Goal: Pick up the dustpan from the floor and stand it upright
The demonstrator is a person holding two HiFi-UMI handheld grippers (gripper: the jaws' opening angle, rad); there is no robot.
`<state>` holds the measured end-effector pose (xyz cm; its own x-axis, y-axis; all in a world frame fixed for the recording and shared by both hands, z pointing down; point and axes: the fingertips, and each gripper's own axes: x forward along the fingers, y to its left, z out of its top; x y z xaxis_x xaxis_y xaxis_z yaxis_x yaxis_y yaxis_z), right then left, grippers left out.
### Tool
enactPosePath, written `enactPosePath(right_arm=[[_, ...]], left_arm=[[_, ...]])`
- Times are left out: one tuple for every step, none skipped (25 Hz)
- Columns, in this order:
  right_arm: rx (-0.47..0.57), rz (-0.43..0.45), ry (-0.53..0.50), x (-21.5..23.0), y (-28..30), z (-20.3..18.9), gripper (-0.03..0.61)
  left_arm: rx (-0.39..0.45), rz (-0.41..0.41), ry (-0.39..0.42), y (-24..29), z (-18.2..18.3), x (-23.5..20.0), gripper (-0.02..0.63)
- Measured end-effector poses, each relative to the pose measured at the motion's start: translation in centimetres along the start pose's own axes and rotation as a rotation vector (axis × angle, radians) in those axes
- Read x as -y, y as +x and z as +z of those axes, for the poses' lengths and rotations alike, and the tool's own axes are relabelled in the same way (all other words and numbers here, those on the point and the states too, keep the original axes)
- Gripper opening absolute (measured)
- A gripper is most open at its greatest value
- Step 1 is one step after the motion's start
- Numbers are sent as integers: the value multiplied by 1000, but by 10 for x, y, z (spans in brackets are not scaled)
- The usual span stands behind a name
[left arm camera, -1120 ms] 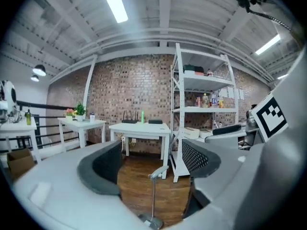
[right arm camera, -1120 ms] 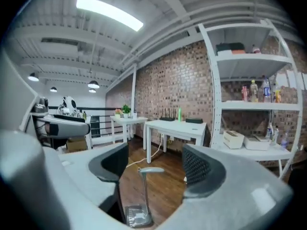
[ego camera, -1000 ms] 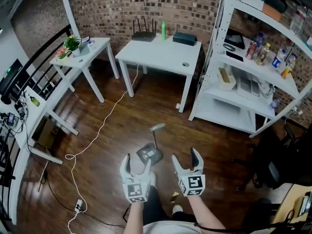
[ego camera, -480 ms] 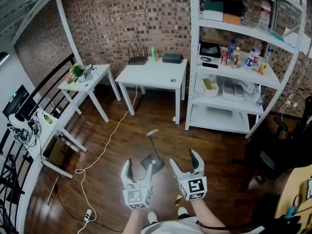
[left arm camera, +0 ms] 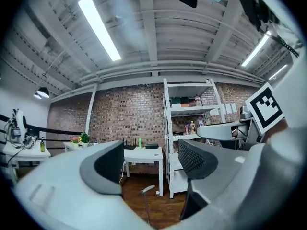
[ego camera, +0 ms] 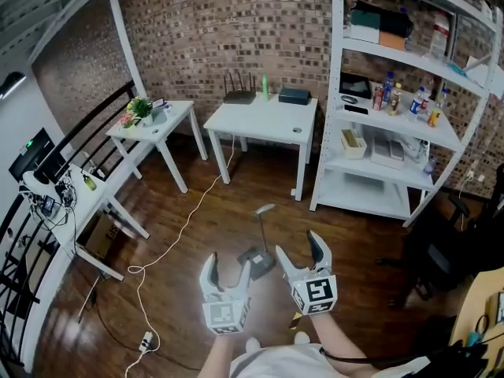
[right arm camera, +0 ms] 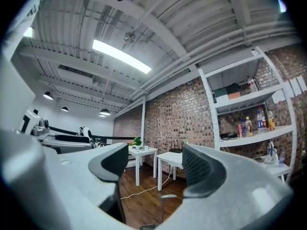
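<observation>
A dark dustpan [ego camera: 255, 260] rests on the wooden floor with its long handle [ego camera: 262, 231] rising to a pale grip. My left gripper [ego camera: 227, 269] hovers open just left of the pan, nothing between its fingers. My right gripper [ego camera: 299, 252] is open just right of the pan, also holding nothing. In the left gripper view the handle's grip [left arm camera: 148, 189] shows low between the jaws of that gripper [left arm camera: 151, 164]. The right gripper view shows the grip [right arm camera: 168, 196] and a bit of the pan [right arm camera: 146, 226] below its gripper [right arm camera: 156, 164].
A white table [ego camera: 264, 115] with a router stands at the brick wall, a smaller plant table [ego camera: 157, 119] to its left. White shelving [ego camera: 394, 136] with bottles fills the right. A white cable [ego camera: 181, 227] runs to a power strip [ego camera: 146, 341]. A dark chair [ego camera: 449, 250] sits at right.
The head view has tilted up, showing more wall and shelving. Both grippers stay open beside the dustpan, which now sits slightly further right between them.
</observation>
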<state>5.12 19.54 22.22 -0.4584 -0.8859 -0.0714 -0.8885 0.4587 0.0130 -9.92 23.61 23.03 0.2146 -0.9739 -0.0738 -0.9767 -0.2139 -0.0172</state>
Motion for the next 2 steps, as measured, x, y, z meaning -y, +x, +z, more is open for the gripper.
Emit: enactPosePath(right_arm=[[0, 3, -3, -7, 3, 1, 328], [0, 5, -6, -14, 7, 2, 328]], left_arm=[[-2, 2, -6, -2, 0, -8, 356], [-3, 3, -13, -3, 0, -15, 353]])
